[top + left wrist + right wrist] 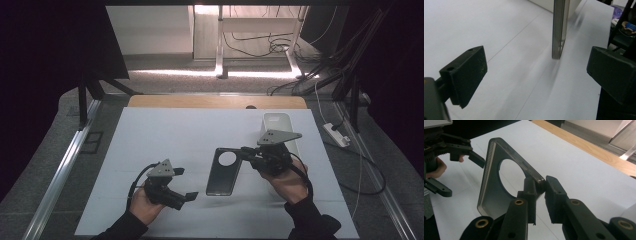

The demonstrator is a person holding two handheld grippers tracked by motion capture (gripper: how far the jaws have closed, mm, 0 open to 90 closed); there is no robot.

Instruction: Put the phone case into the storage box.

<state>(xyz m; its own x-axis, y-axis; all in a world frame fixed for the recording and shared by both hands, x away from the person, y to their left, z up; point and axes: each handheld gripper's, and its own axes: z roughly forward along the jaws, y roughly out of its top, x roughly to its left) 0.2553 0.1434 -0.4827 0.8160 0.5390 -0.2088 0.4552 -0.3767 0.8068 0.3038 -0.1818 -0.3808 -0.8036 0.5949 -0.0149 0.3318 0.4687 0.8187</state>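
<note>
Black plastic marks both tools at the near edge of the bench. At about seven o'clock the left gripper [186,184] sits in the person's left hand [145,205], its fingers [465,75] released and spread wide with nothing between them; in the left gripper view they frame bare white surface, with the case standing edge-on ahead. At about five o'clock the right gripper [541,192] is clenched on the case [224,171], a dark phone cover with a round camera hole, grasped at one corner of its rim. The right gripper view shows the cover lifted and tilted off the sheet, one finger [555,197] outside the rim and the other inside.

As a judgement, the work stands about midway: the cover is up and held by the right tool alone, the left tool is free of it, and whatever the cover is meant to go onto or into is not yet met. The white box [277,125] at about one o'clock, just beyond the right hand [287,182], looks a likely partner, though I cannot tell.

White sheet [170,135] covers the bench, smooth and matt, with a wooden edge [215,101] showing at twelve o'clock. Beyond lies grey carpet, a power strip [337,135] at two o'clock, loose cables [260,47] and pale furniture legs in a dim room.
</note>
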